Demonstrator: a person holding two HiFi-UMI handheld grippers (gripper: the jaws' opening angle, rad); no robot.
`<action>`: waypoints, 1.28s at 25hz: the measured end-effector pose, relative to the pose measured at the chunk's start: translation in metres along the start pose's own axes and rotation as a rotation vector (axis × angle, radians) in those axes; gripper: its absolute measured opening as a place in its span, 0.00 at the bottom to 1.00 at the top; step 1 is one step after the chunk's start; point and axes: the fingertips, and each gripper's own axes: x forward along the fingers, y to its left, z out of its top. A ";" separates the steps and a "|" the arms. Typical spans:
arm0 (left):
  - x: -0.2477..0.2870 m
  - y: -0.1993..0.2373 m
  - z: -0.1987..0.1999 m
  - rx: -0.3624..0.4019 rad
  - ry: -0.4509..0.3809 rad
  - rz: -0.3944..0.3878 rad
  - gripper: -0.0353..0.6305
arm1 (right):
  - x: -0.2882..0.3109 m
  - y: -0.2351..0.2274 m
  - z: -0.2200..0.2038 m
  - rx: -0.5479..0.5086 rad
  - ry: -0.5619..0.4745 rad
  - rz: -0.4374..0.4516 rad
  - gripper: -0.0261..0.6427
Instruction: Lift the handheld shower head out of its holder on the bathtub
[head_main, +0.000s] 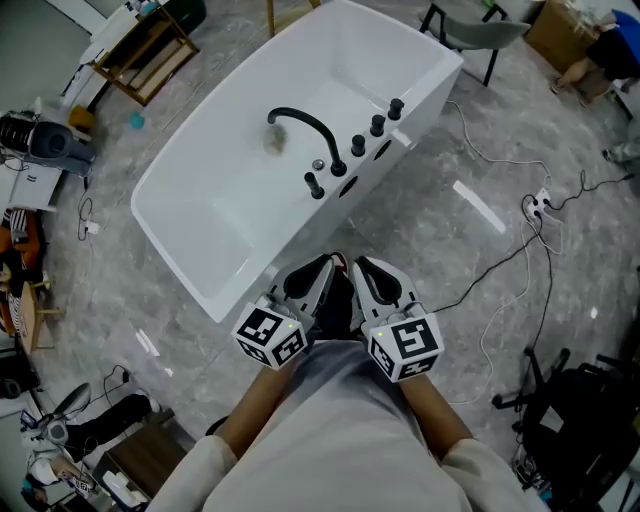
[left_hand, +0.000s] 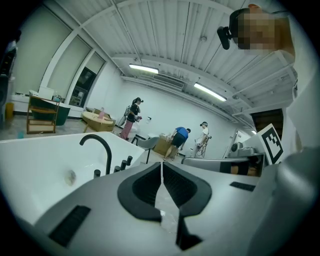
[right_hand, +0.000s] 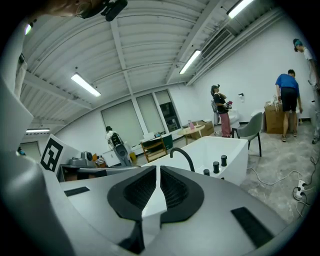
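A white bathtub (head_main: 210, 235) stands on the grey floor ahead of me. On its near rim are a black curved spout (head_main: 305, 128) and a row of black fittings (head_main: 358, 145). From here I cannot tell which of them is the handheld shower head. My left gripper (head_main: 322, 266) and right gripper (head_main: 362, 268) are side by side close to my body, short of the tub's near corner, both shut and empty. In the left gripper view the jaws (left_hand: 161, 165) meet, with the spout (left_hand: 100, 145) beyond them. The right gripper (right_hand: 157, 172) also points at the tub (right_hand: 225, 147).
Cables (head_main: 520, 260) and a power strip (head_main: 540, 203) lie on the floor to the right. A grey chair (head_main: 470, 35) stands past the tub, a wooden shelf (head_main: 145, 55) at the far left, black equipment (head_main: 570, 400) at the lower right. People (left_hand: 131, 117) stand far off.
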 end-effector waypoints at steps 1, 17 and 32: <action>0.005 0.008 0.004 0.002 0.000 -0.003 0.06 | 0.010 -0.003 0.004 -0.002 0.004 0.000 0.07; 0.052 0.145 0.036 0.040 0.025 -0.006 0.06 | 0.152 -0.017 0.032 0.016 0.050 -0.032 0.07; 0.103 0.216 -0.044 -0.016 0.155 0.106 0.21 | 0.210 -0.040 0.002 0.024 0.181 -0.015 0.07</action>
